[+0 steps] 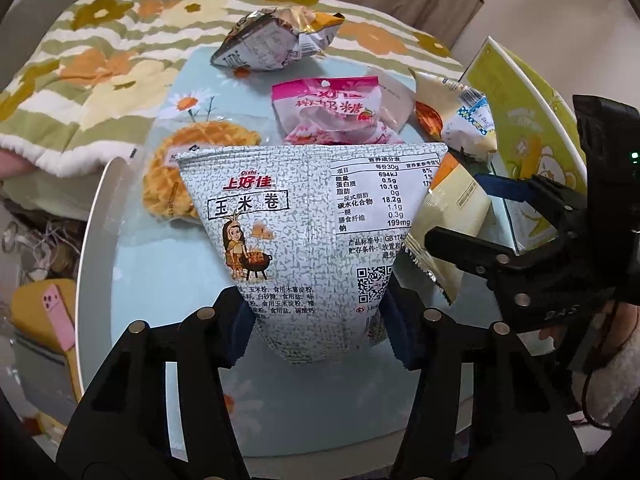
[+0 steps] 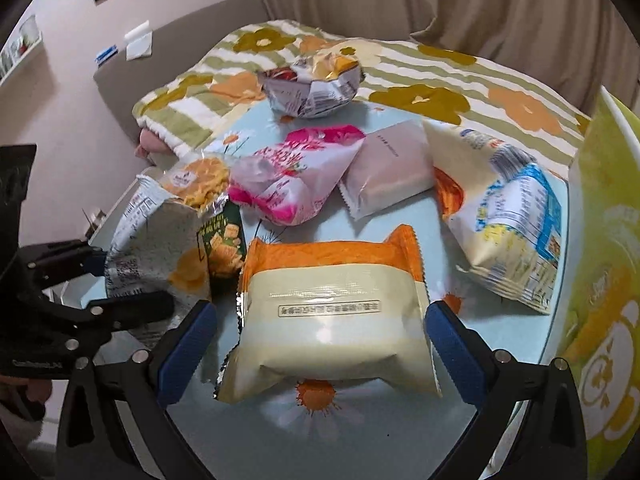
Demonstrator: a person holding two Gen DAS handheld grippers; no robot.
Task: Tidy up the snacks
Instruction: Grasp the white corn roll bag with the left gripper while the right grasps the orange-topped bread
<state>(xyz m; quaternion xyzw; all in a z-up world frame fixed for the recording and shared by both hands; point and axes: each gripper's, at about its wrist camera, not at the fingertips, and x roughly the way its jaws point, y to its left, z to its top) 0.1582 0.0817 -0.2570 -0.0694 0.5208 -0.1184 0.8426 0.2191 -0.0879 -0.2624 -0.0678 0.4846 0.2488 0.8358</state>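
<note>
My left gripper (image 1: 316, 320) is shut on the lower end of a grey speckled corn-roll bag (image 1: 312, 220), and the blue pads pinch its sides. The right wrist view shows that bag (image 2: 152, 248) at the table's left with the left gripper (image 2: 132, 284) on it. My right gripper (image 2: 320, 340) stands open astride an orange-and-cream packet (image 2: 332, 312) that lies flat on the table; a gap shows beside its left finger. In the left wrist view the right gripper (image 1: 456, 208) sits at the right with that packet (image 1: 444, 216) between its fingers.
On the daisy-print tablecloth (image 2: 400, 420) lie a pink bag (image 2: 288, 172), a pale pink packet (image 2: 388, 168), a white-and-blue bag (image 2: 508, 224), a waffle pack (image 2: 200, 176), a small green packet (image 2: 224, 240) and a crumpled silver bag (image 2: 316, 88). A yellow-green box (image 2: 600, 280) stands right. A floral blanket (image 2: 440, 80) lies behind.
</note>
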